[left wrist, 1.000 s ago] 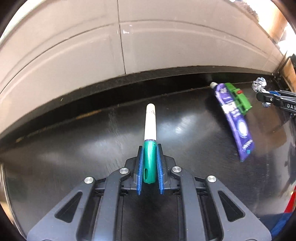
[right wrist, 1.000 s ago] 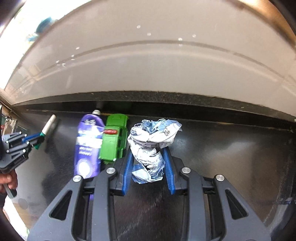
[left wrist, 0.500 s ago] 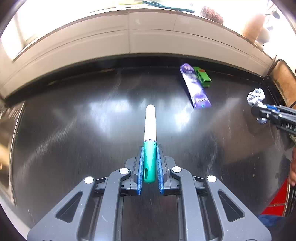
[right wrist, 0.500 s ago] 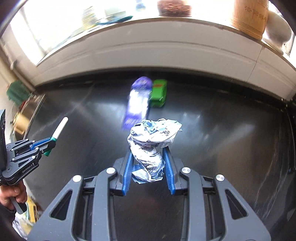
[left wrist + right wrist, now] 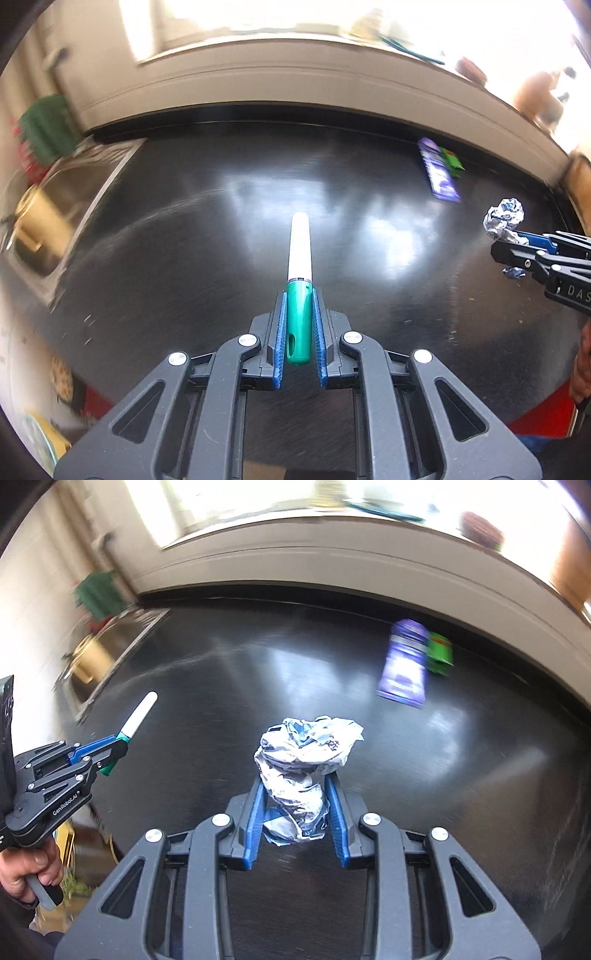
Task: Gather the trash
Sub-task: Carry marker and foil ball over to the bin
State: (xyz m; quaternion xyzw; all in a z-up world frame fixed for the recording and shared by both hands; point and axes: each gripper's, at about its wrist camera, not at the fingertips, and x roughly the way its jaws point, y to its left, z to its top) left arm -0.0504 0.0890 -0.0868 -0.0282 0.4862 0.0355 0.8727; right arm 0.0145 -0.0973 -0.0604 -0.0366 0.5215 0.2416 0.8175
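Note:
My left gripper (image 5: 299, 306) is shut on a marker (image 5: 300, 258) with a green cap and white barrel that points forward, held above the black countertop (image 5: 184, 258). It also shows in the right wrist view (image 5: 110, 751), at the left. My right gripper (image 5: 295, 797) is shut on a crumpled paper ball (image 5: 303, 760), also held above the counter. That ball shows in the left wrist view (image 5: 504, 219), at the right. A purple tube (image 5: 404, 664) and a green toy car (image 5: 439, 651) lie side by side near the counter's far edge.
A steel sink (image 5: 55, 214) with a brass-coloured object sits at the counter's left end. A pale wall ledge (image 5: 295, 85) runs behind the counter under a bright window. Something red (image 5: 543, 417) lies below the counter's near right edge.
Both grippers have pulled back and up from the far edge, still holding the marker and the paper ball. The tube and car now lie farther away, to the right.

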